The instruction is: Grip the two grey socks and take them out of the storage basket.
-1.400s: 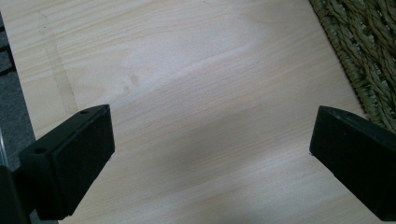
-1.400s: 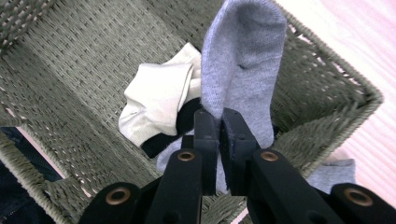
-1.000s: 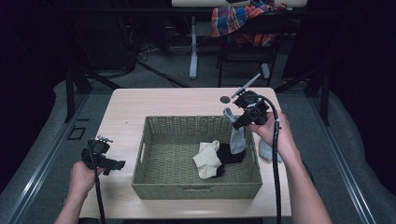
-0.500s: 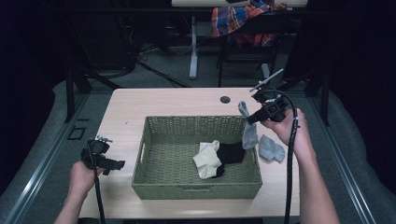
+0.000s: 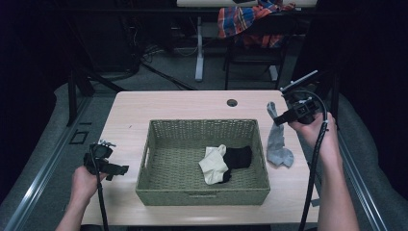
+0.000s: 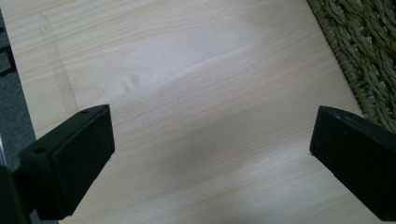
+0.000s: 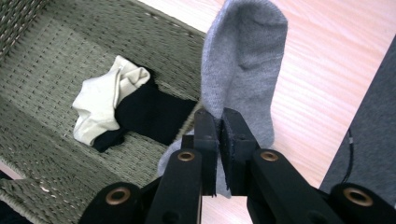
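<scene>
a dim lab or studio: a pale wood-topped table on grey carpet, black metal stands beside it, cables beyond it, a plaid cloth behind.

High view: dim overall, the surroundings near black toward 9 and 3 o'clock; the counter is the brightest area, evenly lit from above, with mild softness throughout. The basket casts a faint shadow toward 6 o'clock. Left gripper view: a pale glare patch lies on the wood toward 12 o'clock, with a broad soft shadow between the jaws. Right gripper view: the grey sock is sharp, and the near jaws are slightly blurred.
</scene>
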`<control>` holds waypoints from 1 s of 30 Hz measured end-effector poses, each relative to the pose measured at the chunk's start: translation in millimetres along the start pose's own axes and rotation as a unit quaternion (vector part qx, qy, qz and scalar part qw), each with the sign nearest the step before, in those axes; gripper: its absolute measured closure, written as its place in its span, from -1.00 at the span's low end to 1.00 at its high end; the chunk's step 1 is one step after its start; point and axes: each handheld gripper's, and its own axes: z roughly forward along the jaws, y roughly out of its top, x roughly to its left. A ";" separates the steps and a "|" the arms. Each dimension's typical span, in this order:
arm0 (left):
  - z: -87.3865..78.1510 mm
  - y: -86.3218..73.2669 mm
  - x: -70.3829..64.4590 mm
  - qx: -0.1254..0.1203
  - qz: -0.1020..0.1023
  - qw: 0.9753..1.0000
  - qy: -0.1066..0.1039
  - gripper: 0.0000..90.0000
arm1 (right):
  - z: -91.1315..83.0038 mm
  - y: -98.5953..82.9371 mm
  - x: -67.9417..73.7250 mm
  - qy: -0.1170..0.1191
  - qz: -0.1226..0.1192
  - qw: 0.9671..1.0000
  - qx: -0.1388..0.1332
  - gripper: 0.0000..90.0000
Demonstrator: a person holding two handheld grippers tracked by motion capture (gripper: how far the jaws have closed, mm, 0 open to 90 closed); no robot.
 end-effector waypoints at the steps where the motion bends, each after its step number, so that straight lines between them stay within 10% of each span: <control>1: 0.0 0.0 0.1 0.000 0.000 1.000 0.000 -1.00 | 1.0 -1.6 -5.1 -0.002 0.005 1.000 0.003 0.91; 17: 0.1 0.5 -1.2 -0.001 -0.001 1.000 -0.001 -1.00 | 59.3 -26.9 -63.3 -0.027 0.082 0.993 0.085 0.91; 30: 0.6 0.6 -0.7 0.001 0.001 1.000 0.000 -1.00 | 115.7 -32.6 -68.0 -0.036 0.083 0.991 0.103 0.91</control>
